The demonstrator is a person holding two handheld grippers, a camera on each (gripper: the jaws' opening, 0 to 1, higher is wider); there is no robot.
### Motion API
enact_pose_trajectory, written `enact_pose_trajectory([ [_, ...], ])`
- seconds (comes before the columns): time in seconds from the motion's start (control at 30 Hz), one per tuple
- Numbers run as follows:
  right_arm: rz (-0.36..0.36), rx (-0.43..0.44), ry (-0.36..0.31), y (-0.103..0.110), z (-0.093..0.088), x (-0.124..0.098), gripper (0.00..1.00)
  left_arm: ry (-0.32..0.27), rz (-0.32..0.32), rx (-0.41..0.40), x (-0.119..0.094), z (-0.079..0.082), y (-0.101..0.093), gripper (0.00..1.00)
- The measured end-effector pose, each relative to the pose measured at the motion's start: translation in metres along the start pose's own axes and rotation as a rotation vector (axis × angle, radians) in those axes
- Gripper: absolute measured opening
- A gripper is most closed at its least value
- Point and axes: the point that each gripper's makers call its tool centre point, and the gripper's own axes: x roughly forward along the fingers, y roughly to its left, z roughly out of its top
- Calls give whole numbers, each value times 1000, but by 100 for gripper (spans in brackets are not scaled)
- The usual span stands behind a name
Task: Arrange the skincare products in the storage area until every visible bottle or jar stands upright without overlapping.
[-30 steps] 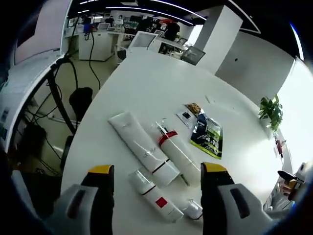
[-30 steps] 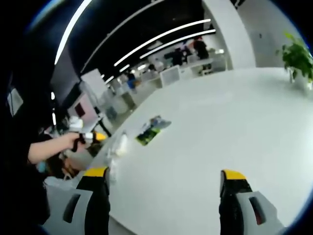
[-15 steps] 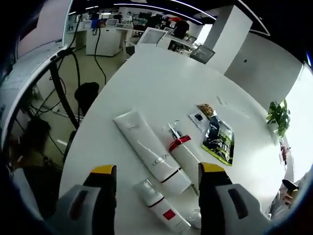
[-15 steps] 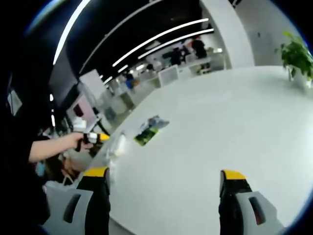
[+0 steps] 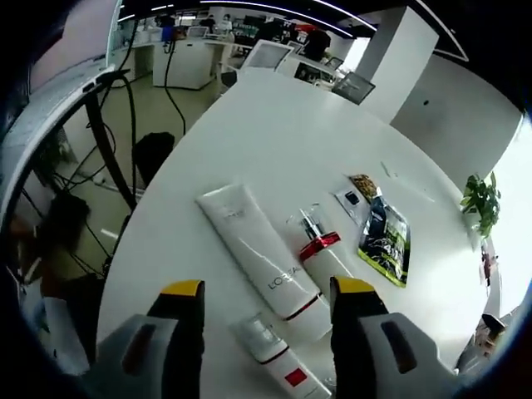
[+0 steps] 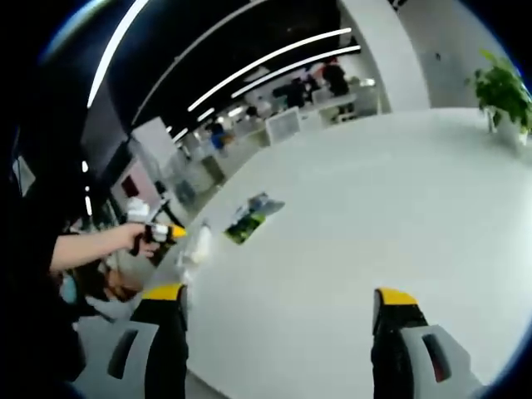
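Left claw, jaws parted and empty, hovers over three products lying flat on the worktop. From left: large tube; small tube below it; pump bottle beside it; sachet farther right. Right claw, also parted, is well apart. Risk: the closely packed, likely slippery tubes may roll or knock neighbours when gripped.

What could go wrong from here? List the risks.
1. The tubes lie flat close together: the long tube, pump bottle and small tube nearly touch, so closing the left hand-held gripper on one may nudge another.
2. The small tube sits near the table edge and could slide off.
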Motion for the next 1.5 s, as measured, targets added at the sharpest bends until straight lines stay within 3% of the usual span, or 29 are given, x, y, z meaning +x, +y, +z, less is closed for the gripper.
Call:
enact_pose_trajectory([
  [1.0, -10, 17, 30, -8, -8, 6, 94, 39, 53, -41, 39, 4, 3, 43],
  [1.17, -15, 21, 33, -10, -8, 7, 94, 29, 59, -23, 42, 11, 2, 42],
  [1.5, -18, 22, 38, -11, -8, 9, 94, 33, 102, 89, 47, 12, -1, 39],
])
